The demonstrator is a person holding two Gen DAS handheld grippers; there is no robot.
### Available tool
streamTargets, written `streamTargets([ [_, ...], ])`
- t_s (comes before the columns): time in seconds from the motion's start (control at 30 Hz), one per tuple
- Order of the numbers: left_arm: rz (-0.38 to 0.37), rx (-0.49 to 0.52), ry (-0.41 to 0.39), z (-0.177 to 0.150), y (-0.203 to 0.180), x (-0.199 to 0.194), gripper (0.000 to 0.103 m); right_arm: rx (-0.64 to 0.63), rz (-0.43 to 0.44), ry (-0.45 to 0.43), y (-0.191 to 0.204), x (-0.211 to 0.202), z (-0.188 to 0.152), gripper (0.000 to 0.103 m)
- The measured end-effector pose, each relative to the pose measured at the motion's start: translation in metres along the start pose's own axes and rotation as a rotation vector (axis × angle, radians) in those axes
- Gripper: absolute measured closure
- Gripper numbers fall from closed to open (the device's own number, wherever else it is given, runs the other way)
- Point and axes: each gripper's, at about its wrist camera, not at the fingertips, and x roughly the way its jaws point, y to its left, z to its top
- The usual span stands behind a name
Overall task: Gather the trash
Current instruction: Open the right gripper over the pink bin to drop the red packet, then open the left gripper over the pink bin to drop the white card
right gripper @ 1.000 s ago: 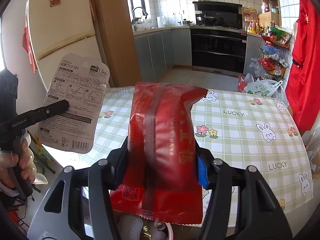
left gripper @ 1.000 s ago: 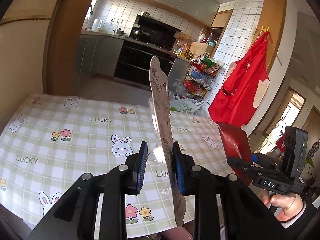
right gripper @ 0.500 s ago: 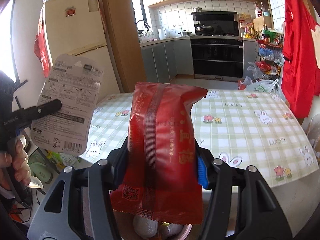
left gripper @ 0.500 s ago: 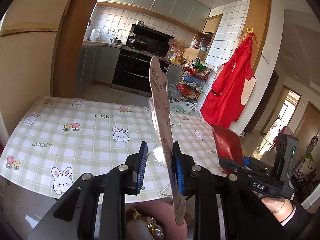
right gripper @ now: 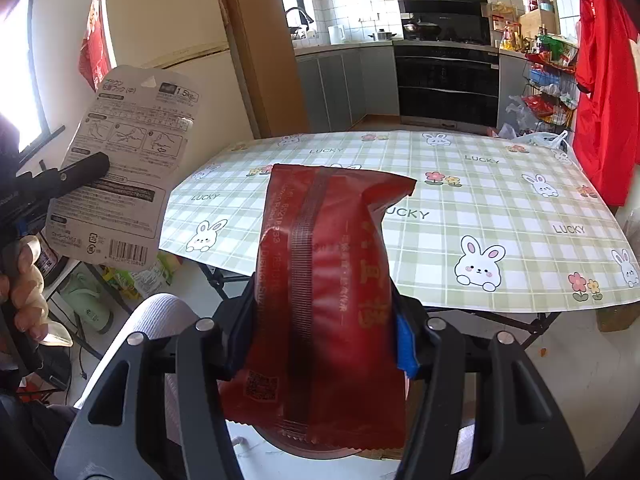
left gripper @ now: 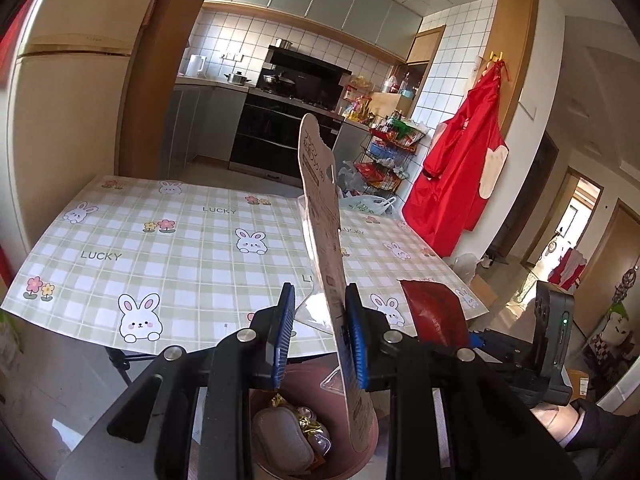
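Observation:
My left gripper [left gripper: 320, 336] is shut on a blister-pack card [left gripper: 326, 248], a printed cardboard backing with clear plastic, held upright and edge-on. It also shows in the right wrist view [right gripper: 128, 164]. Below it stands a pink trash bin [left gripper: 360, 452] holding several wrappers. My right gripper [right gripper: 324, 332] is shut on a red snack wrapper [right gripper: 332, 300], held upright; it also shows in the left wrist view [left gripper: 436, 312]. The bin's rim [right gripper: 276, 446] peeks out under the wrapper. Both grippers are off the table's near edge.
The table [left gripper: 180, 248] has a green checked rabbit cloth, also seen in the right wrist view [right gripper: 500, 200]. A red apron [left gripper: 460, 184] hangs on the right wall. A white chair back [right gripper: 160, 320] and floor clutter [right gripper: 100, 292] sit to the left.
Both grippers have pulled back from the table and moved lower, still holding their items. The pink bin has come into view under the left gripper.

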Motion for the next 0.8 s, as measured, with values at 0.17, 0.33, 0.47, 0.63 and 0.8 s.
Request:
streamTargets([
  [0.17, -0.001, -0.015, 0.014, -0.003, 0.004, 0.010, 0.078, -0.005, 0.014, 0.025, 0.000, 0.013, -0.003, 0.044],
  [0.33, -0.005, -0.024, 0.041, -0.005, 0.004, 0.023, 0.078, 0.005, 0.024, 0.050, -0.002, 0.023, -0.004, 0.041],
  [0.47, -0.004, -0.031, 0.064, -0.007, 0.006, 0.033, 0.078, 0.008, 0.019, 0.085, -0.002, 0.033, -0.007, 0.026],
  [0.63, -0.005, -0.038, 0.085, -0.011, 0.007, 0.041, 0.078, 0.003, -0.033, 0.056, -0.001, 0.030, -0.009, 0.011],
  [0.8, -0.014, -0.031, 0.105, -0.015, 0.005, 0.045, 0.078, 0.006, -0.117, -0.050, -0.004, 0.012, -0.001, 0.006],
])
